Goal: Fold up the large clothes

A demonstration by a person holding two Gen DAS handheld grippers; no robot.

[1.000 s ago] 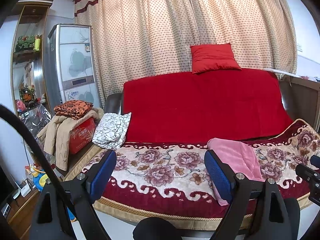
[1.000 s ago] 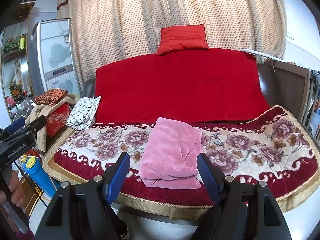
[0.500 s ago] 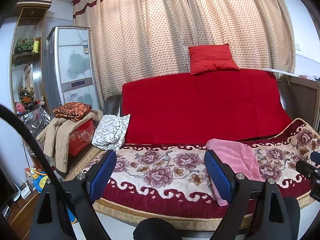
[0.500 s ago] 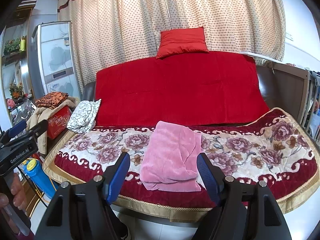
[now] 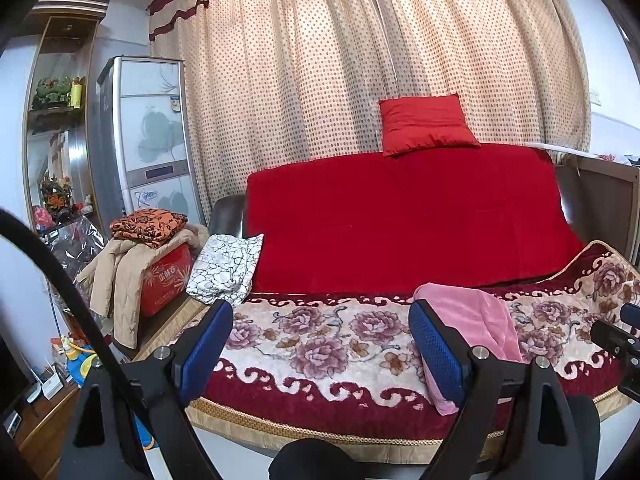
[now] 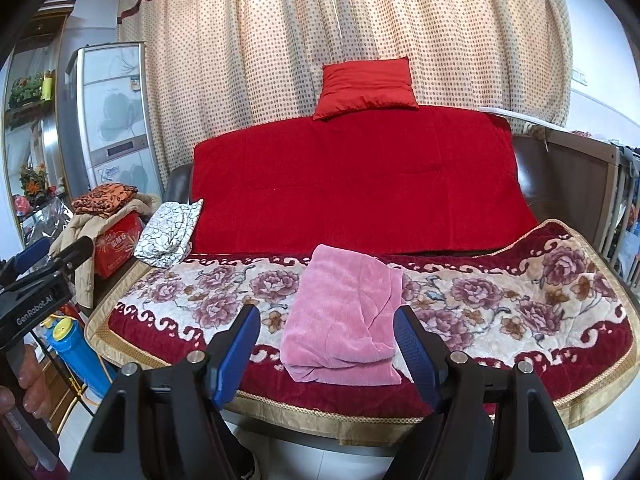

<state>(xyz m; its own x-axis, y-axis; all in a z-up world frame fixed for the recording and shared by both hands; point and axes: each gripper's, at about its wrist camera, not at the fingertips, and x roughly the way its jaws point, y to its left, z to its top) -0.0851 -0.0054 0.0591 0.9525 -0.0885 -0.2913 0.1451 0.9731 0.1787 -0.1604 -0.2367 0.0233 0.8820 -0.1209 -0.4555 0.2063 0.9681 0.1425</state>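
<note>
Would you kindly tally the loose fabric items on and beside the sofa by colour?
Pink: 1, the pink garment
Red: 1, the red cushion
White with black pattern: 1, the patterned cloth
Orange and black: 1, the folded cloth
Beige: 1, the jacket
Total: 5

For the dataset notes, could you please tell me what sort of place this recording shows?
Most likely a living room in a home. A sofa draped with a red throw and a floral blanket stands before drawn dotted curtains, with a standing air conditioner beside it.

Black hand-held gripper (image 6: 326, 346), blue pads (image 6: 236, 350)
</note>
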